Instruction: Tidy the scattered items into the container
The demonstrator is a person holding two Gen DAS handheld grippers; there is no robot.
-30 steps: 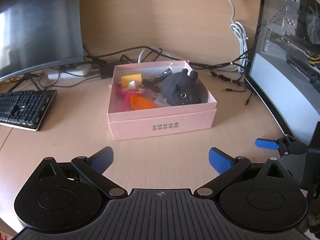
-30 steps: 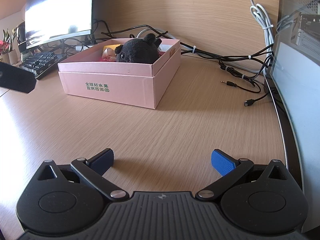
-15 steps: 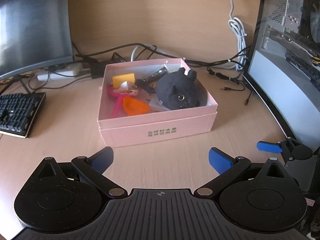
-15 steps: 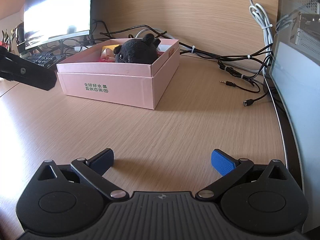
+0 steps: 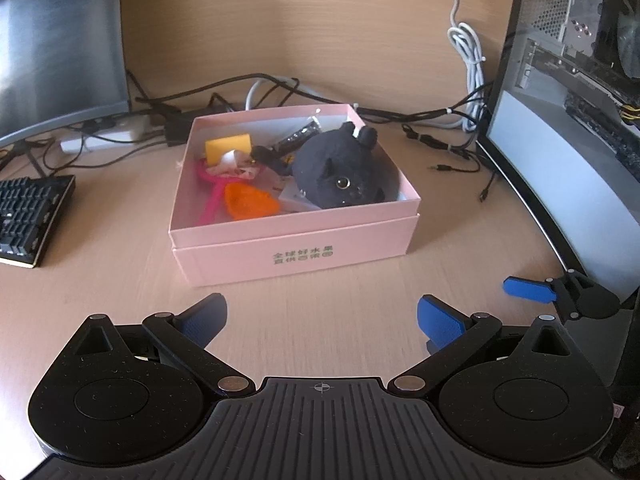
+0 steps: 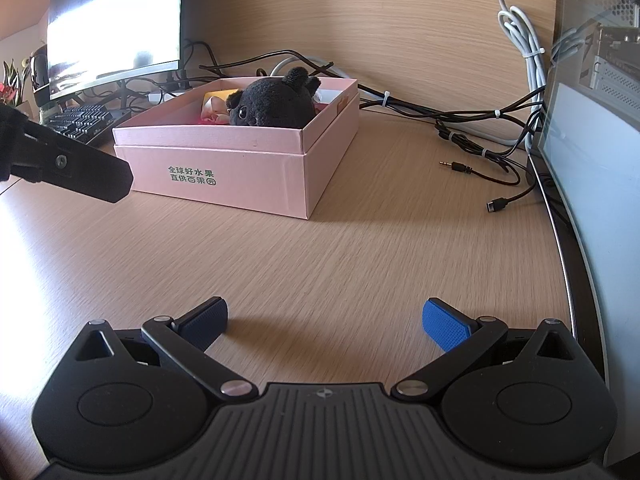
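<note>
Inside pink box (image 5: 296,236) | plush (image 5: 340,172) faces front | both grippers' fingers wide, empty

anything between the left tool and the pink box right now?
Nothing: in the left wrist view, only bare wooden desk lies between the open left tool and the pink box. The right wrist view shows the same clear stretch.

A sunlit wooden desk (image 6: 320,248) meets a wood-panelled wall (image 6: 380,20), with a monitor (image 6: 114,26) behind.

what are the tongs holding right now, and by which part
Nothing. The left tongs and right tongs are both open and empty above the desk.
</note>
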